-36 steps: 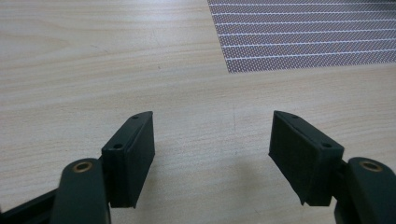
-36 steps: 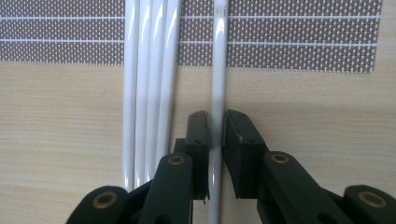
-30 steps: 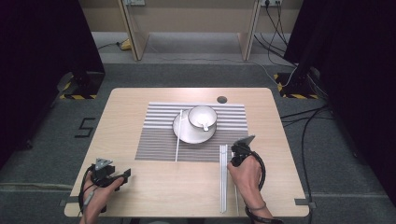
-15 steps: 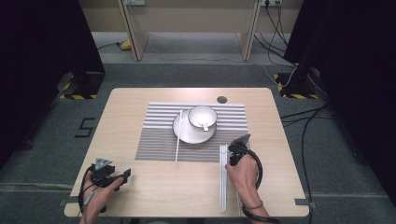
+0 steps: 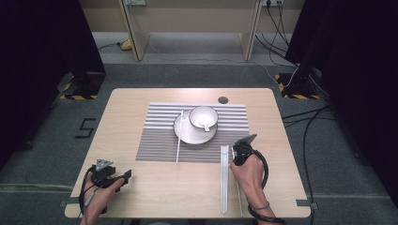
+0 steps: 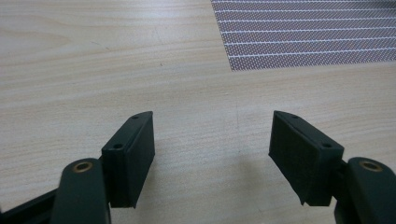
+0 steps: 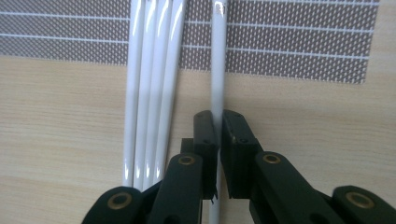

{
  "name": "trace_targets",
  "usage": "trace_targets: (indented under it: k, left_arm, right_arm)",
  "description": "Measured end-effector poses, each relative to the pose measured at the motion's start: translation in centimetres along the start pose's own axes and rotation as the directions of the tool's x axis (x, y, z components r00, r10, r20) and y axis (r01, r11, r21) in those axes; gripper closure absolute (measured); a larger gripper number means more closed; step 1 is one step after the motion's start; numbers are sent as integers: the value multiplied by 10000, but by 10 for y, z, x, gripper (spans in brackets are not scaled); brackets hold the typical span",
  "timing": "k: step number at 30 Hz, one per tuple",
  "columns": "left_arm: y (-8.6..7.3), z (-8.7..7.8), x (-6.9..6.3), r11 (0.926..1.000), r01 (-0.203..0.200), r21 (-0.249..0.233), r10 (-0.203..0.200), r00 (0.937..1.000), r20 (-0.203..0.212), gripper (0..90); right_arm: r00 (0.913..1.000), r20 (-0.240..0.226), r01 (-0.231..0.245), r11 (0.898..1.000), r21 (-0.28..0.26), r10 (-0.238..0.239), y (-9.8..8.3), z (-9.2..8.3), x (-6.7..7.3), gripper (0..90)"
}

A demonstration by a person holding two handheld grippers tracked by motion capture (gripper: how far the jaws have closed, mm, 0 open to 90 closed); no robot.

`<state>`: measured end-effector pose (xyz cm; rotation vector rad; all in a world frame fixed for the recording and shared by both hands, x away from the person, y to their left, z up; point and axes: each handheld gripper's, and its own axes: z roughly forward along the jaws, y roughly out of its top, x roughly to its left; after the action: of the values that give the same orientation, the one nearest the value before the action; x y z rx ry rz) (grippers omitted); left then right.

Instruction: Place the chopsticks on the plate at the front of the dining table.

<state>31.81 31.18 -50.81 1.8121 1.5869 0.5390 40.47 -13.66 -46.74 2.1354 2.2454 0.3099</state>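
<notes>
writing is showing as a dark "5" point(image 5: 85, 128) on the grey floor left of the wooden table point(image 5: 141, 101). right gripper point(image 7: 217, 122) is pinching a single white rod point(image 7: 218, 56), lying just beside the rod bundle point(image 7: 152, 88) at the striped mat point(image 5: 159, 140) edge, its jaws having just been closing. left gripper point(image 6: 212, 149) is resting spread over bare wood.

A single rod point(image 7: 218, 70) lies between the right hand-held gripper point(image 7: 219, 126) pads; a rod bundle point(image 7: 152, 84) lies just left, the mat point(image 7: 299, 42) ahead.
</notes>
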Motion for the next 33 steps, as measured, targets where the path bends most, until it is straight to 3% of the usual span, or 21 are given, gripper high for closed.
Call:
trace_targets:
  k: [13, 23, 33]
  left_arm:
    - [0, 0, 0, 9999, 88, -82, -88, 10000, -3, 308]
    - [0, 0, 1, 9999, 119, -103, -119, 9999, -27, 308]
    - [0, 0, 1, 9999, 111, -100, -112, 9999, -49, 308]
  right_arm:
    - [9995, -244, 203, 9997, -101, -205, 5, -17, 9, 855]
    - [9975, -290, 641, 9978, -193, -647, 8, -20, 23, 855]
    - [9969, -313, 716, 9971, -271, -724, 10, -25, 29, 855]
